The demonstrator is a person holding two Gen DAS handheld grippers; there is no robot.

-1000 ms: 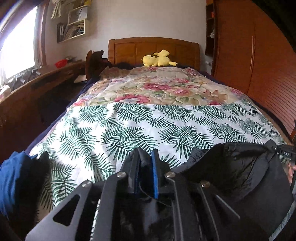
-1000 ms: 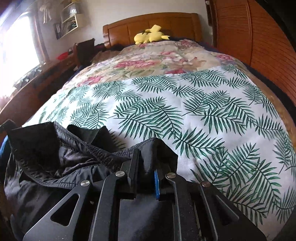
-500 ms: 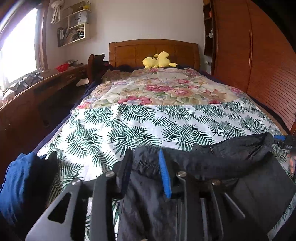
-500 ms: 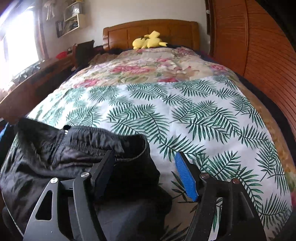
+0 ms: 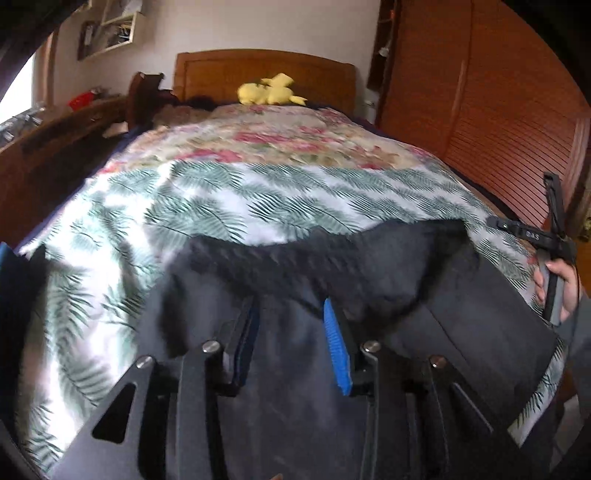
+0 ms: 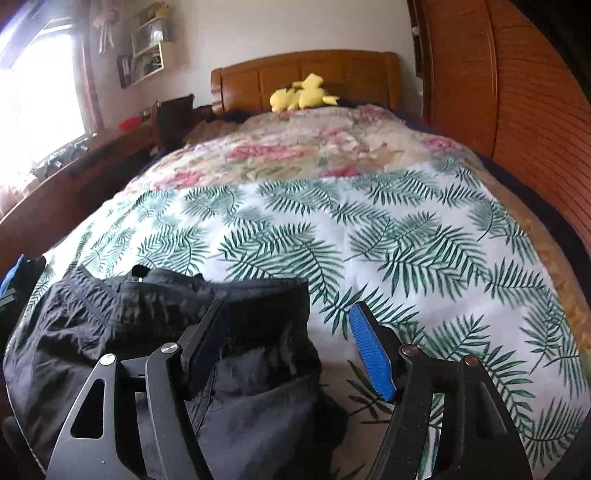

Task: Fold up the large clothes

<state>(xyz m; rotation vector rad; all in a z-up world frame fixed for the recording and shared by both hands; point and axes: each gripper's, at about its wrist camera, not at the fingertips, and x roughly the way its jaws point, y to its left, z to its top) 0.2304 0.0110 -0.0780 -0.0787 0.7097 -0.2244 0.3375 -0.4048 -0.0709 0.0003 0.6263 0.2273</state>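
Lying rumpled at the bed's near edge, the black trousers (image 5: 388, 295) could slide off the leaf-print sheet (image 6: 369, 240); the left gripper (image 5: 291, 332) hovers over them, jaws part-way apart and opening, gripping nothing; the right gripper (image 6: 288, 347) stands wide, straddling the waistband's corner, so a careless closing may bunch it.

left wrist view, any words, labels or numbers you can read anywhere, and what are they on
"DAS": pale letters on the black bar of the right gripper at the right edge of the left wrist view; that is how it seems to read, and it is small and partly blurred.
Books and papers on the wall shelf: too small and blurred to read.
Black trousers, palm-leaf bedspread: no text visible.
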